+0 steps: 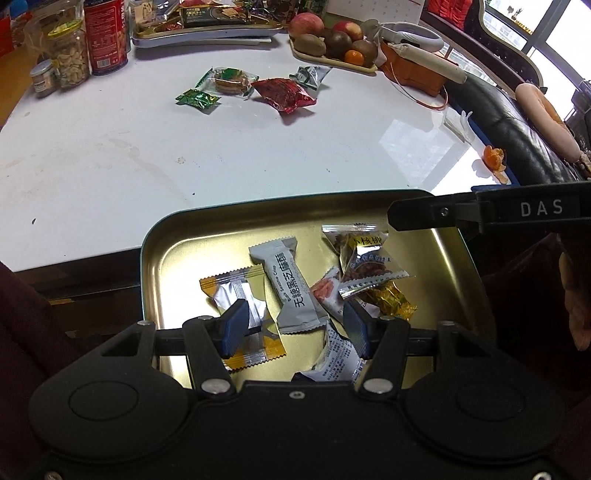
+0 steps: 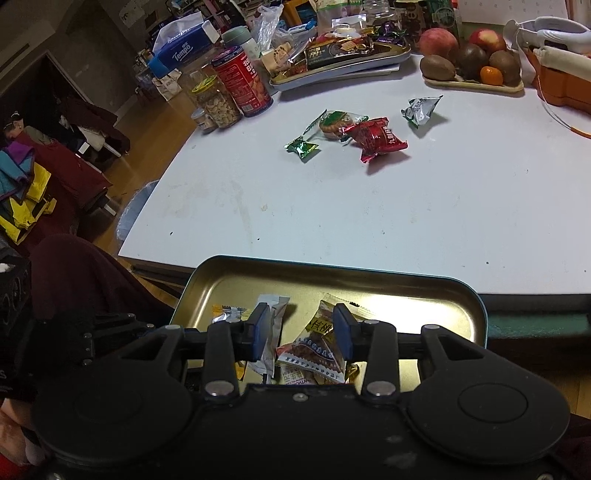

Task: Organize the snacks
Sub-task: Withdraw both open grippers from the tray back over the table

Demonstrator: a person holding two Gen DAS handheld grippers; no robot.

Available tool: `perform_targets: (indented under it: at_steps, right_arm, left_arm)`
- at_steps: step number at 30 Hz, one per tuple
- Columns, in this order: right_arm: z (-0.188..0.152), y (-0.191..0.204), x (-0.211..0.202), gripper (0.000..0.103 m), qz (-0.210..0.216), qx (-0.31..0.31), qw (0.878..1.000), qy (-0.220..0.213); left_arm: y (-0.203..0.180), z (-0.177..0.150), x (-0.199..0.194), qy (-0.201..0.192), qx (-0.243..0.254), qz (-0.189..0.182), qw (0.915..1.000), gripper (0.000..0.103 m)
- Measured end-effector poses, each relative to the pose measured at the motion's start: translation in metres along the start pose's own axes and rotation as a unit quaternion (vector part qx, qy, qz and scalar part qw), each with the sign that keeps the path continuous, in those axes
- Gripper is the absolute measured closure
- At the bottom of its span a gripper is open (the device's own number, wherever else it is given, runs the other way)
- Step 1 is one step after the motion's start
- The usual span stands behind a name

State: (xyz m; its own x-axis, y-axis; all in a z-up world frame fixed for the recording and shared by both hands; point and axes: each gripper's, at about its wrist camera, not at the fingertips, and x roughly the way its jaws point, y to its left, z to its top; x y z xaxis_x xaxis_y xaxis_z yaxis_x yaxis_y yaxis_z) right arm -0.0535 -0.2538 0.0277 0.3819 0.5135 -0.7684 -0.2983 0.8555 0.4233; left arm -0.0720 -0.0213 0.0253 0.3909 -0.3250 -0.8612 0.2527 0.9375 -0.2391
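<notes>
A gold tin tray (image 1: 173,266) sits at the table's near edge and holds several wrapped snacks, among them a grey sesame bar (image 1: 291,284) and a clear walnut packet (image 1: 369,266). My left gripper (image 1: 294,326) hovers open over the tray, its pads to either side of the grey bar. My right gripper (image 2: 301,332) is open above the same tray (image 2: 229,288), over the walnut packet (image 2: 314,350). One of its fingers (image 1: 413,216) reaches in from the right. On the table lie a green candy (image 1: 197,99), a biscuit packet (image 1: 231,79), a red packet (image 1: 284,94) and a silver-green packet (image 1: 312,75).
At the back stand a second snack tray (image 1: 207,33), a fruit tray (image 1: 332,44), a nut jar (image 1: 70,55) and a red can (image 1: 107,37). Orange peel (image 1: 495,158) lies by the right edge. A tissue box (image 2: 184,44) is far left.
</notes>
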Motion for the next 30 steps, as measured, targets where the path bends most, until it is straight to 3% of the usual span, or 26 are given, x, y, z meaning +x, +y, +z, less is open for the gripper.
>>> perform_targets:
  at_steps: [12,30]
  right_arm:
    - [0.019,-0.003,0.011,0.062,0.015,0.022,1.0,-0.001]
    - [0.077,-0.021,0.032,0.062,-0.006,0.022,1.0,-0.011]
  left_arm:
    - [0.029,0.032,-0.001,-0.019,-0.029,0.025,0.9991,0.043]
    - [0.078,0.123,0.018,-0.059,-0.038,0.089,0.9935,0.043]
